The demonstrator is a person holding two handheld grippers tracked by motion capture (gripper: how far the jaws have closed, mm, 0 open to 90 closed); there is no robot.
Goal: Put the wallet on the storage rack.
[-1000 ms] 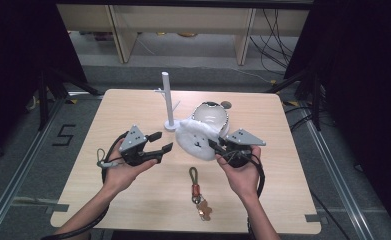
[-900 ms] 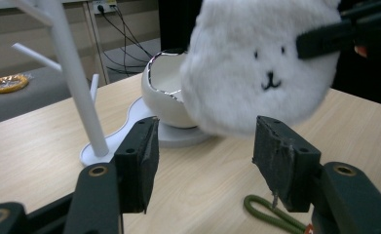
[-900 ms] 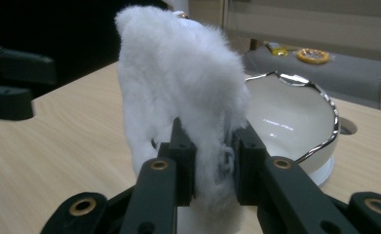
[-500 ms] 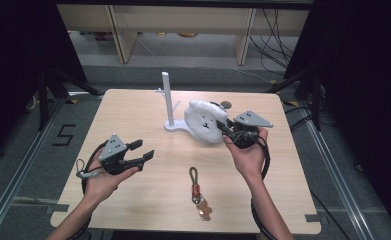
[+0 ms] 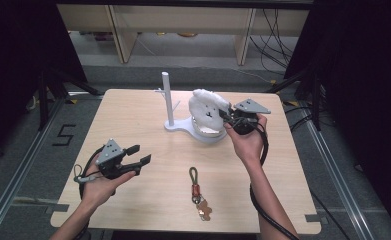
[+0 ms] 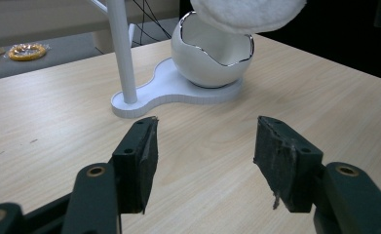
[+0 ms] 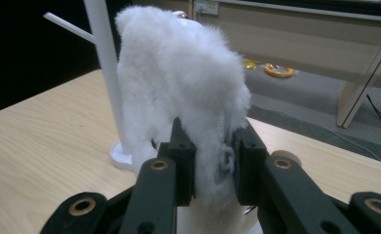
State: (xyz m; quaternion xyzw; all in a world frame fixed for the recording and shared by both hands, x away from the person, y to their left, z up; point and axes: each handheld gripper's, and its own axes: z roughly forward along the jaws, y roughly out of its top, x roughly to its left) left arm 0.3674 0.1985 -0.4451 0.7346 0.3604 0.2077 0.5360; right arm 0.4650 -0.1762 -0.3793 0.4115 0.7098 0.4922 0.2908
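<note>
The table (image 5: 133,125) is pale wood and carries everything. At its far middle stands a white stand (image 5: 169,102), an upright post with side pegs on a flat base, and a white bowl (image 5: 205,132) with a wavy silver rim sits on the right part of that base. The plush (image 5: 209,107), a white fluffy toy with a small face, hangs just above the bowl, right of the post. The right gripper (image 5: 228,117) comes in from the right and its jaws are clamped on the toy's fur; in the right gripper view the pads press into the plush (image 7: 183,97) from both sides. The left gripper (image 5: 139,155) rests in the hand over the near left of the table, well apart from the stand, its jaws spread wide with only bare table between them (image 6: 205,146). A keychain (image 5: 197,192) lies flat at the near middle.
</note>
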